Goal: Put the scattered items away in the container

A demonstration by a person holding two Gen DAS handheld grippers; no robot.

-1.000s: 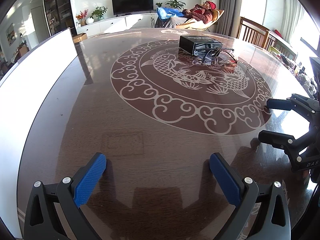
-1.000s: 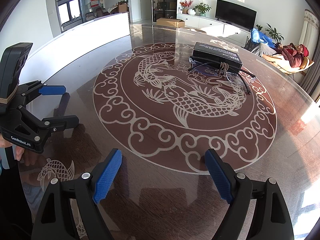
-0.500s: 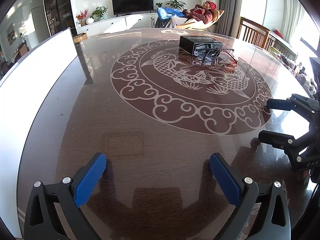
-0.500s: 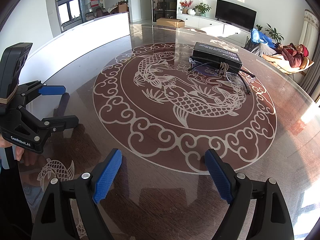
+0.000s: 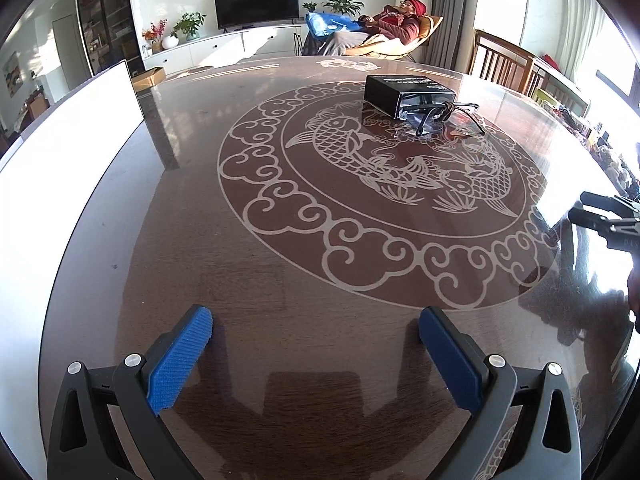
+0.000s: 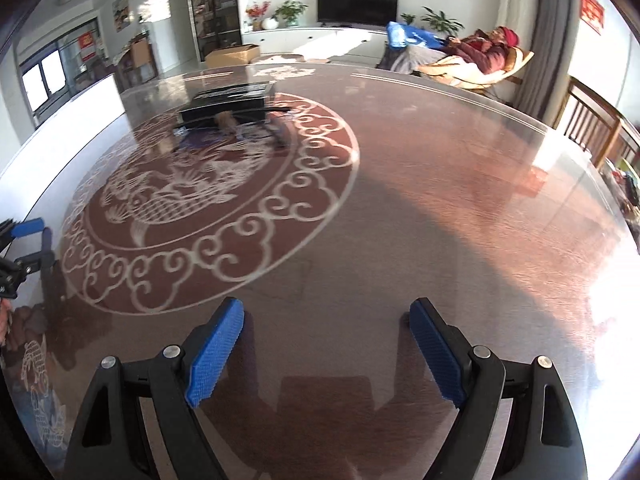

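Holding both blue-padded black grippers wide open and empty, I am hovering the left gripper (image 5: 316, 344) and right gripper (image 6: 326, 336) over the glossy round brown table (image 5: 280, 280). Farther off, on its fish medallion, the black rectangular box (image 5: 404, 90) is sitting with tangled black cables (image 5: 436, 114) touching it.

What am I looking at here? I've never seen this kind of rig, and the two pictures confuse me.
No robot: a person holds a two-finger clamp in each hand, each with a camera looking along its blue-padded fingers. One picture is from the left gripper, the other from the right gripper; each also glimpses the other at its edge. Both are open and hold nothing. They hover over a glossy round table with a fish pattern. On it sit a black box and, against its near side, glasses on what looks like a clear wrapper.
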